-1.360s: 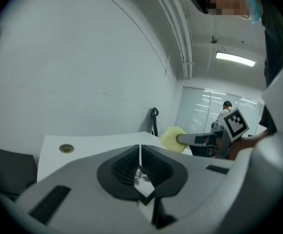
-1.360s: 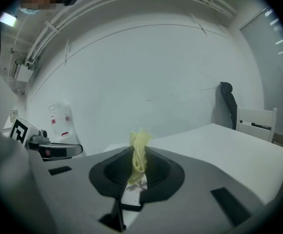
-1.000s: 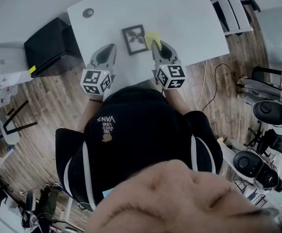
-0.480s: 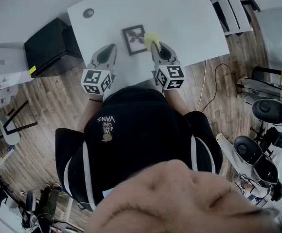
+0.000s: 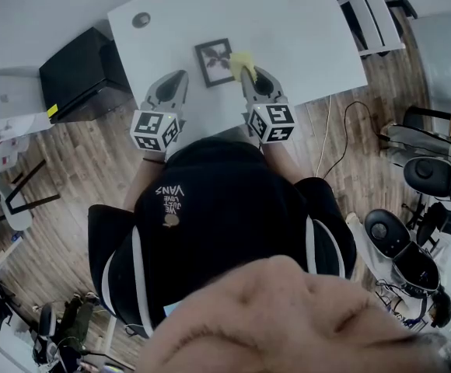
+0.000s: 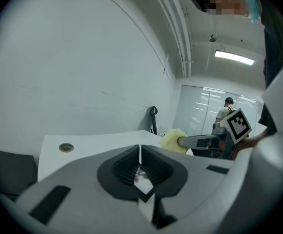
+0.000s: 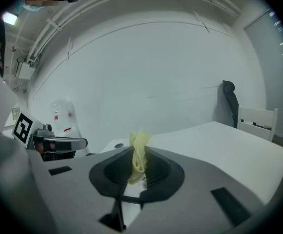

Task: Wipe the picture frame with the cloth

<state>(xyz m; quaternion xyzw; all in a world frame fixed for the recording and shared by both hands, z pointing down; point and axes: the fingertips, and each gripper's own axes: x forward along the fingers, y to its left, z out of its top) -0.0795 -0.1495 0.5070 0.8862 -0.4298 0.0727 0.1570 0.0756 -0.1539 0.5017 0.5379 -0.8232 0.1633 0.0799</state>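
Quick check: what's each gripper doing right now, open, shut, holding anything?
Left gripper: closed, nothing between its jaws.
Right gripper: closed on the yellow cloth.

The picture frame (image 5: 215, 62) lay on the table (image 5: 303, 22) between the grippers — the left gripper (image 5: 179, 76) to its left, the right gripper (image 5: 246, 71) to its right. The cloth (image 5: 242, 59), pinched in the right jaws, sat at the frame's right edge. A cabinet (image 5: 82, 72) stood left of the table.

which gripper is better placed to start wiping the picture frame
Right. The right gripper is shut on the yellow cloth, beside the picture frame. The left gripper is shut on nothing, off to the frame's other side.
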